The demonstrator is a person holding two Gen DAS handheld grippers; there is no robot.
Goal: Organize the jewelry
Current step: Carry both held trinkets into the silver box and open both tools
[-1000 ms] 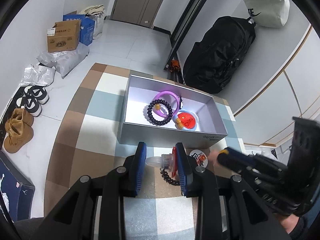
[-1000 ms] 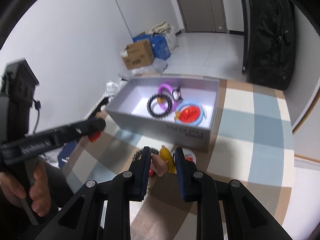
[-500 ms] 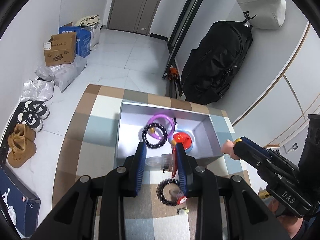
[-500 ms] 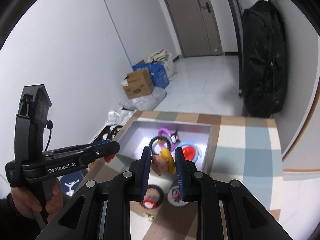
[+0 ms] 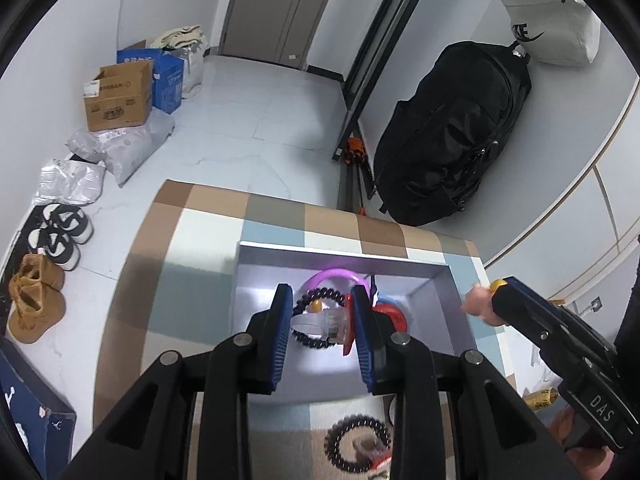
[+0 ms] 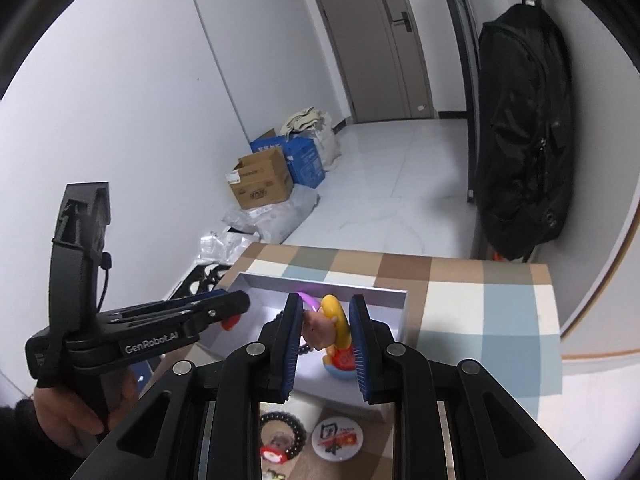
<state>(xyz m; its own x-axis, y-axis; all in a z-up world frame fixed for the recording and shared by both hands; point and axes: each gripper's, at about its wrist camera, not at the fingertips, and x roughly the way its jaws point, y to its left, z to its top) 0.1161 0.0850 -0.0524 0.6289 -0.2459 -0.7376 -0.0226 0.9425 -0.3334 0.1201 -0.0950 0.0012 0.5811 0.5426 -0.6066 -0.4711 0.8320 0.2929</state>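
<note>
My left gripper (image 5: 320, 308) is shut on a clear charm with a red disc (image 5: 334, 322) and hangs over the open grey box (image 5: 344, 254). In the box lie a purple ring (image 5: 334, 275), a black bead bracelet (image 5: 310, 300) and a red badge (image 5: 390, 314). My right gripper (image 6: 324, 312) hovers at the box's near wall (image 6: 384, 294). Its jaws are closing on the yellow and pink figure (image 6: 330, 320) held between the pads. The left gripper (image 6: 240, 306) shows at the left in the right wrist view. The right gripper (image 5: 486, 300) shows at the box's right side in the left wrist view.
The box sits on a checked cloth (image 5: 192, 280). In front of it lie another bead bracelet (image 6: 280, 436) and a round white badge (image 6: 334, 438). A black backpack (image 5: 452, 136) leans on the wall behind; cardboard boxes (image 5: 118, 96) and shoes (image 5: 60, 236) stand on the floor at the left.
Both grippers have moved forward from the cloth in front of the box to above it, each carrying its piece. The bracelet and badge on the cloth now lie behind the fingertips.
</note>
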